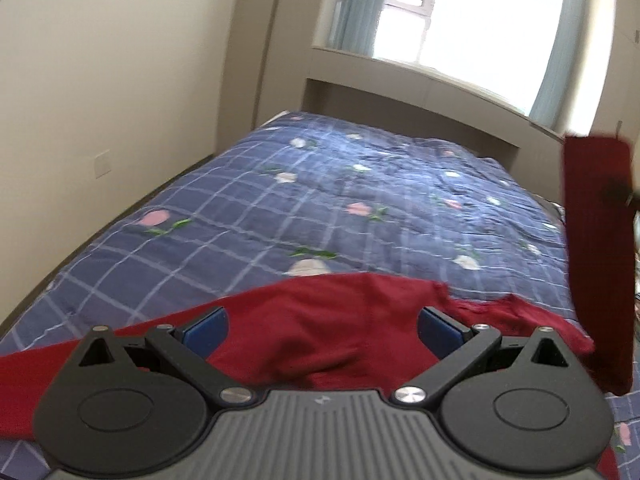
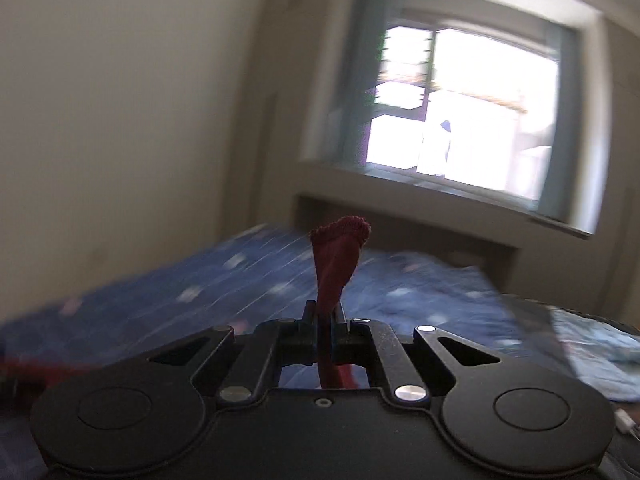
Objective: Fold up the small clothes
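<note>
Aloft, red garment [image 2: 338,268], right hand-held gripper [image 2: 325,320] clamped

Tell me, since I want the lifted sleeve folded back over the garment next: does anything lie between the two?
Nothing visible does. The right tongs are shut on the dark red knit sleeve, which hangs beside the dark red garment on the blue checked floral quilt. The left tongs, open, are above the garment.

A garment [image 1: 320,336] is spread on the near end of the bed [image 1: 320,200], below the left hand-held gripper [image 1: 320,330]. One part of it is lifted at the right, pinched in the right hand-held gripper [image 2: 325,320]. A headboard [image 1: 400,108] and window [image 1: 460,12] are placed behind the bed, a wall [image 1: 120,80] along its left.
</note>
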